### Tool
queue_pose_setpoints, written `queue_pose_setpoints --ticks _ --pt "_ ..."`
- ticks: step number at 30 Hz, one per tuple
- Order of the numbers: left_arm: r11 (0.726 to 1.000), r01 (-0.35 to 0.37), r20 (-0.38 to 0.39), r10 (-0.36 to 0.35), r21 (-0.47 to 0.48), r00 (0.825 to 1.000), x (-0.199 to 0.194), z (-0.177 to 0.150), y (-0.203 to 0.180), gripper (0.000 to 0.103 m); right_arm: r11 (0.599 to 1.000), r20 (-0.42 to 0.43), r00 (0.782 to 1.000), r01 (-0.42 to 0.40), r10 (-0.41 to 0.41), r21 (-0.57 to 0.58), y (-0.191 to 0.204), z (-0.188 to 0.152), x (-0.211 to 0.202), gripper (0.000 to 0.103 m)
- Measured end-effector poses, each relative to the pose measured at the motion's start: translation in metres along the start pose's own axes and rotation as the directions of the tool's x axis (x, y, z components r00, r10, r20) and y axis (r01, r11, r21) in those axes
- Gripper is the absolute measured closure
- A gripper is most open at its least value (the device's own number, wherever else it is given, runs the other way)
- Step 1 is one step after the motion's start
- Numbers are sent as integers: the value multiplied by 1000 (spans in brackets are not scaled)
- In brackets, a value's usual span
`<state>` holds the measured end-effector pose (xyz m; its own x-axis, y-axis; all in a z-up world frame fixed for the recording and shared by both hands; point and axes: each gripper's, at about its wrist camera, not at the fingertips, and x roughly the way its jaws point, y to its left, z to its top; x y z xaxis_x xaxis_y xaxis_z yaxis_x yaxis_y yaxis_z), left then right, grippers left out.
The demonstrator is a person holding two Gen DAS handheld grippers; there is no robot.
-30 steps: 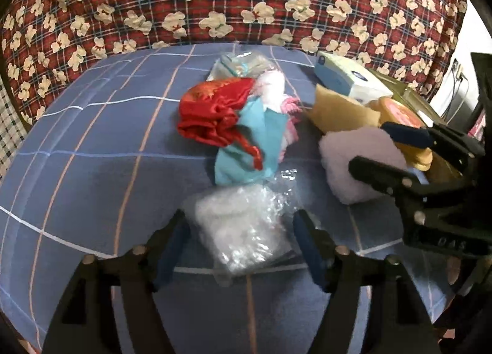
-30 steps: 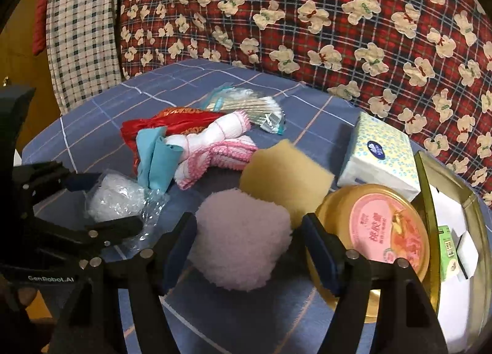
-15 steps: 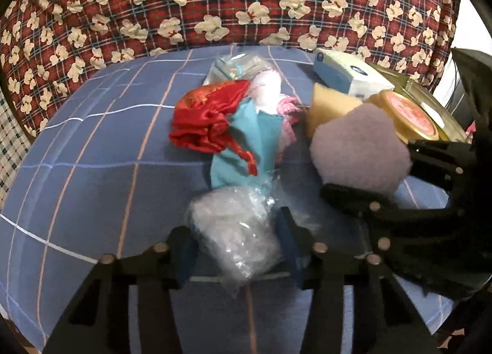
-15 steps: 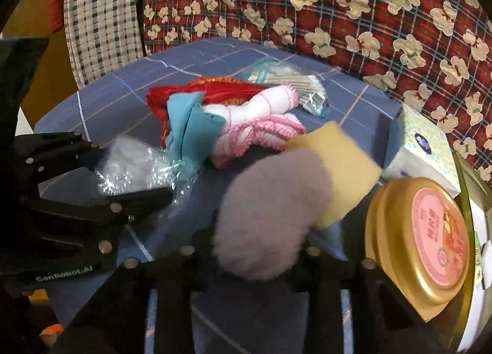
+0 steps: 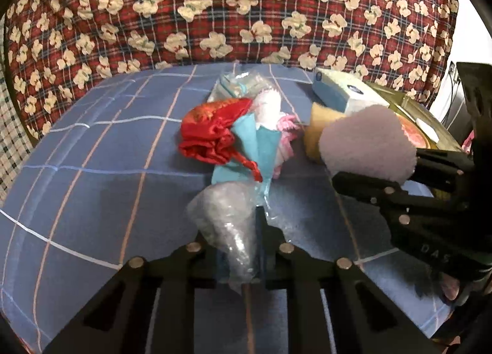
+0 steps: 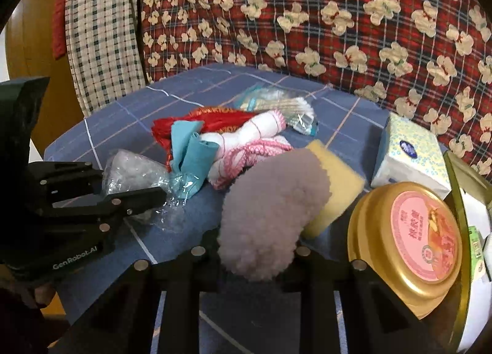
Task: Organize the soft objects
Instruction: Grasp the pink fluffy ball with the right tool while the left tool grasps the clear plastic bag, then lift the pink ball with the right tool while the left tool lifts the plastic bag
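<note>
My left gripper [image 5: 236, 249] is shut on a clear plastic bag of white stuffing [image 5: 224, 218] and holds it above the blue checked cloth [image 5: 92, 175]. It also shows in the right wrist view [image 6: 135, 169]. My right gripper [image 6: 255, 258] is shut on a fluffy lilac pad [image 6: 270, 212], lifted off the cloth; the pad also shows in the left wrist view [image 5: 369, 145]. A pile of red satin [image 5: 209, 135], teal cloth [image 5: 258, 148] and pink-white knit [image 6: 246, 151] lies in the middle.
A yellow sponge [image 6: 335, 188], a tissue pack [image 6: 409, 154], a gold-lidded round tub [image 6: 412, 240] and a gold-rimmed tray [image 6: 461, 231] sit at the right. A bag of cotton swabs [image 6: 283, 108] lies behind the pile. A red flowered cushion [image 5: 246, 9] backs the surface.
Both grippers closed from open: the left on the plastic bag, the right on the lilac pad. Both objects have been lifted off the cloth.
</note>
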<state>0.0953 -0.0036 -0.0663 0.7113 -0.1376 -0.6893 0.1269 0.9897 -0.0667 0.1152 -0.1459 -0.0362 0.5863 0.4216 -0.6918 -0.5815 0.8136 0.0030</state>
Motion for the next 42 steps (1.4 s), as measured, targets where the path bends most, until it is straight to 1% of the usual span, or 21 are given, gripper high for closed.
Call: queue_pose_setpoints --ticks 6,9,11,13,19,24,27,32,37,42 --pt "1000 -17 33 17 -3 999 -4 0 1 90 1000 24 1000 9 -9 2 -2 0 -4 79" --pt "1000 -26 60 27 -18 998 -8 0 3 90 1000 27 1000 12 -12 6 -3 1 -5 79" --pt "999 -18 78 21 -37 997 -10 1 5 90 1000 35 999 14 -14 8 -3 2 -6 79" --pt "998 -1 100 7 -57 995 -12 2 7 90 1000 56 998 18 -18 8 -3 2 -8 79" --pt "998 -25 160 32 -50 987 -15 7 -1 90 1000 133 991 27 -28 4 -1 6 -16 79" --pt "998 -31 192 42 -58 981 -16 13 -2 90 999 128 991 23 -26 26 -4 8 -14 79" --pt "998 -32 176 42 -59 983 -13 14 -3 90 999 130 991 28 -32 29 -5 9 -14 79" --pt "998 -31 177 40 -57 983 -14 15 -4 90 999 148 988 39 -42 28 -4 10 -15 79" --pt "999 -27 189 34 -44 981 -18 24 -8 90 998 165 985 47 -52 37 -5 12 -15 79" --pt "998 -43 194 51 -46 980 -13 33 -6 90 997 172 983 53 -62 52 -8 15 -14 79"
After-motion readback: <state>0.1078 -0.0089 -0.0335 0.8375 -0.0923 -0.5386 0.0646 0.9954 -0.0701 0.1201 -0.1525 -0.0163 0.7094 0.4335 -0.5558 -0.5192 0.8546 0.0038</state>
